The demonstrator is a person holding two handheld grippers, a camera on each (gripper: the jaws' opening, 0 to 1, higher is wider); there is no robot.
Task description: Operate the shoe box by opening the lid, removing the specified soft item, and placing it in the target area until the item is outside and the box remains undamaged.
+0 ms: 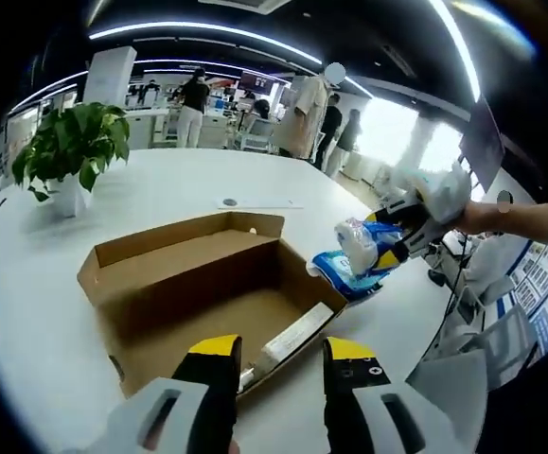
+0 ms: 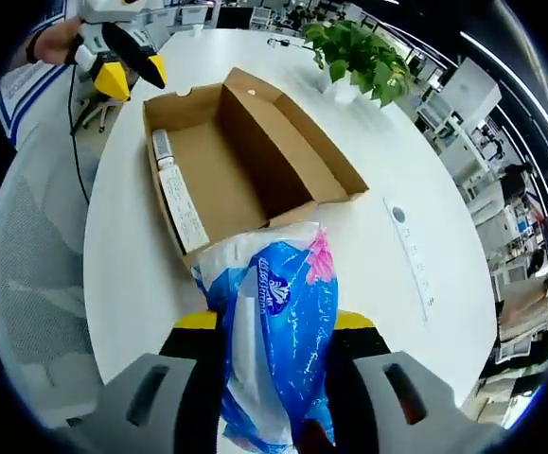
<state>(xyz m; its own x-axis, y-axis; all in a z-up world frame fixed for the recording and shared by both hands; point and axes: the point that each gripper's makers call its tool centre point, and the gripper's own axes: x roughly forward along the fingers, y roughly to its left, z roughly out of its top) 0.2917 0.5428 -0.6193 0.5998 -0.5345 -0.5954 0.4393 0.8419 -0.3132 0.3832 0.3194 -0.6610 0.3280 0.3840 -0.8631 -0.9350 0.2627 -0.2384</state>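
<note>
Right claw [image 2: 275, 331] clamped on blue tissue pack [image 2: 274, 312] beside open shoe box [image 2: 245, 161]; left claw [image 1: 278, 352] open, empty.

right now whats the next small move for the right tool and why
Probably lower the blue tissue pack onto the bare white table and open the right tool: the pack is already out, clamped beside the open, empty box.

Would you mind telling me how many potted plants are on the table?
1: a potted plant stands on the white table beyond the open box, at its far edge; none other shows, though some could lie outside both views.
</note>
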